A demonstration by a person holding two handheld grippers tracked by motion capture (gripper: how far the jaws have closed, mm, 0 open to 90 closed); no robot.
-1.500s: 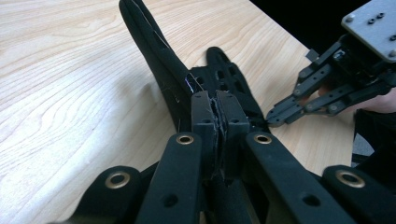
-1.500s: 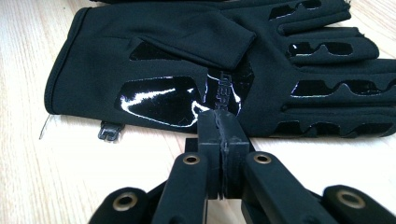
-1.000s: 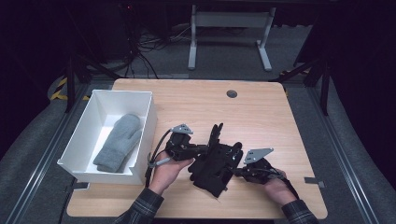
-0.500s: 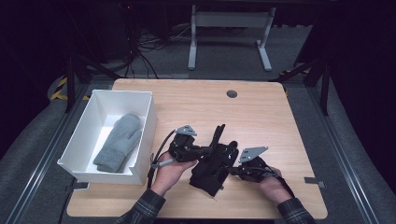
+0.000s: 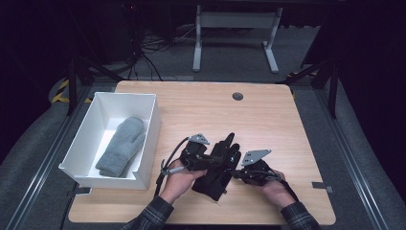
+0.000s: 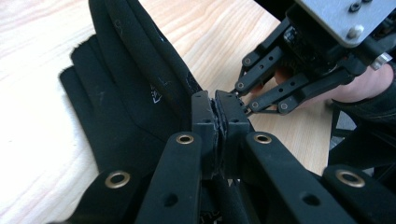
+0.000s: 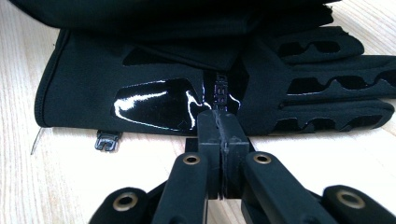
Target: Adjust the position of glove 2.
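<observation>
A black glove (image 5: 216,173) lies near the table's front edge, fingers pointing away from the person. My left gripper (image 5: 224,164) comes at it from the left. In the left gripper view its jaws (image 6: 217,111) are shut on a raised fold of the glove (image 6: 126,107). My right gripper (image 5: 234,170) comes in from the right, and its tips (image 6: 237,91) almost meet the left one's. In the right gripper view its jaws (image 7: 222,122) are shut on the near edge of the glove (image 7: 154,100), beside a shiny patch. More black fabric hangs over the glove's far side.
A white bin (image 5: 106,176) stands at the table's left with a grey mitten (image 5: 122,146) in it. A round cable hole (image 5: 237,96) sits near the far edge. A small black clip (image 7: 106,140) lies by the glove's cuff. A desk frame (image 5: 234,28) stands beyond the table.
Both grippers have edged a little toward each other, and the glove between them looks more bunched. Both pairs of jaws stay shut.
</observation>
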